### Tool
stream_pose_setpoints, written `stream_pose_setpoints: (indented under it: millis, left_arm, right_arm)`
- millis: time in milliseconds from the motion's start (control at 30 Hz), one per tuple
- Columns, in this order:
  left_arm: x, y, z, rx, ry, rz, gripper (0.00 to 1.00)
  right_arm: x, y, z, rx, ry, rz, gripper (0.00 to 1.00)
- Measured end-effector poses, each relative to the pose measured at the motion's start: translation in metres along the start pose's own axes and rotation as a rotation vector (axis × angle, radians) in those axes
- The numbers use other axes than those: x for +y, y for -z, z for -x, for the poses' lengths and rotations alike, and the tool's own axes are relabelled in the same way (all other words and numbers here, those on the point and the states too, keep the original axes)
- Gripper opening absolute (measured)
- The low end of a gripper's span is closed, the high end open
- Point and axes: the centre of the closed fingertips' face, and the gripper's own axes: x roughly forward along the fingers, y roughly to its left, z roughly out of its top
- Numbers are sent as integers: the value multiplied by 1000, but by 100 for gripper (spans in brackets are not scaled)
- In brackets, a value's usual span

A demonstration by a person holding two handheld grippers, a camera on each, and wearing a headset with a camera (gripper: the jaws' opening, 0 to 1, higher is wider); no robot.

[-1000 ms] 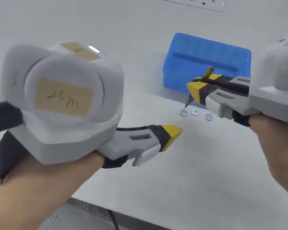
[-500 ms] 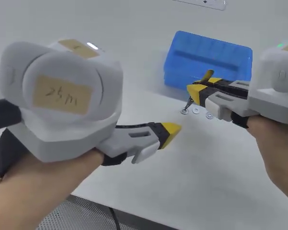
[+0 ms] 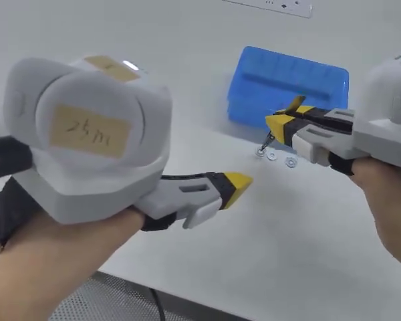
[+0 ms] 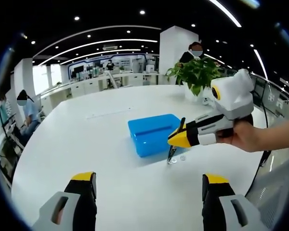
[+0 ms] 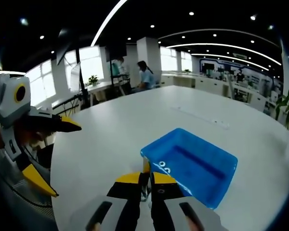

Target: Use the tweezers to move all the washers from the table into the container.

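Head view, L→R. L gripper [image 3: 227,195] hangs idle over near-left part of table [image 3: 307,254]. Its jaws are wide apart w/ nothing between them; own view agrees, both yellow tips far apart w/ bare tabletop between. Centre-right: 3 washers [image 3: 273,157] in a short row on table, just in front of blue container [image 3: 287,87], not touching it. Tweezers [image 3: 266,142] angle down-left out of R gripper [image 3: 284,119]. Tip sits at leftmost washer [image 3: 260,152]; touching or a hair above, can't tell. R gripper jaws nearly closed, clamped on tweezers' body; R gripper view shows them pinched either side of it. Tweezer tip gap too small to resolve, so whether a washer is pinched: cannot tell. It looks flat on table, so prob. not lifted. R gripper view also shows 2 small rings [image 5: 164,168] inside container near its close corner, likely washers already in. Est.: step in hand = pick of 1st of the 3 left on table. Handling: washers look thin, stiff, v. light metal rings lying flat, so slippery & liable to skate or flick away if tips press unevenly. Best hold, IMO: one tip through centre hole, other outside rim, pinch across ring's width. Alt.: tip it up by edge first. Squeeze gently; too hard and tips may cross & spit washer out. Container is open-topped & near, so short carry.
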Motion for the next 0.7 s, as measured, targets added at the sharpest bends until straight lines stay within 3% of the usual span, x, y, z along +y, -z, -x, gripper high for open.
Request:
stream_pose_setpoints:
  millis: [233,467,700]
  left_arm:
    - [0,-2,0,-6,-1,4,93]
    - [-2,0,-2,-1,3,3,93]
    - [-1,-1,-3,-3,5,1,92]
  right_arm:
    - [-7,-29,11,-54,22,-11,3]
    - [-29,-61,12,-136,66,-20,3]
    - [-50,-57,-9,-127,112,-21,3]
